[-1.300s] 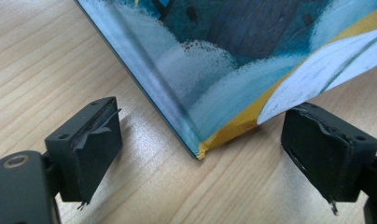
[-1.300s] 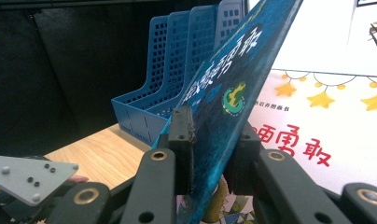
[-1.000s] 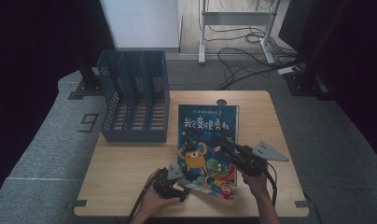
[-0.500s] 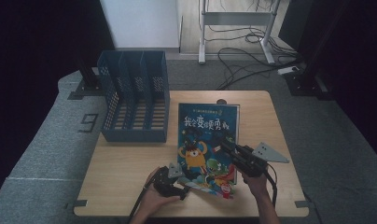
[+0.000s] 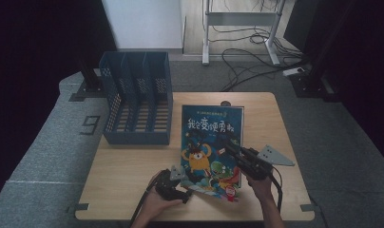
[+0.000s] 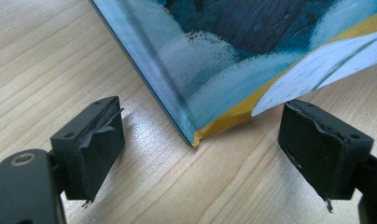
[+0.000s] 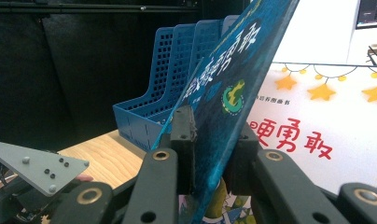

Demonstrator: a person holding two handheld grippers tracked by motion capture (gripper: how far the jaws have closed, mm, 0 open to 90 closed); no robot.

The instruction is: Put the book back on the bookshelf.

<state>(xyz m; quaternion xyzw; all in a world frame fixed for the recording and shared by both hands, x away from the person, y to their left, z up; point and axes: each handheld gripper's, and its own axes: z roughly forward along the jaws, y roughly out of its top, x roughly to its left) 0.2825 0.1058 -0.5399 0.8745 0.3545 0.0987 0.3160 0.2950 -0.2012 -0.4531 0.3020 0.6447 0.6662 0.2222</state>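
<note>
1. Two handheld grippers worked at a picture book (image 5: 210, 147) on the wooden table (image 5: 133, 175), near the person's edge of it.
2. The right gripper (image 7: 210, 154) had its jaws clamped on the book's front cover (image 7: 224, 88), one black pad on each face of the board, with the cover lifted and tilted up off the pages.
3. In the right gripper view the title page (image 7: 317, 121) showed beneath the raised cover, white with red characters and a string of yellow stars.
4. The left gripper (image 6: 196, 154) rested low on the table with its jaws wide apart, gripping nothing.
5. In the left gripper view the book's near corner (image 6: 196, 137) sat between the two pads, well apart from both, its yellow-edged tip on the wood.
6. From the high view the book lay right of centre on the table, its blue cover with cartoon monsters facing up, the left hand (image 5: 157, 204) at its lower left corner and the right hand (image 5: 260, 183) at its lower right.
7. A blue file rack (image 5: 135, 97) with several slots stood upright at the table's far left, just beside the book's upper left corner but not touching it.
</note>
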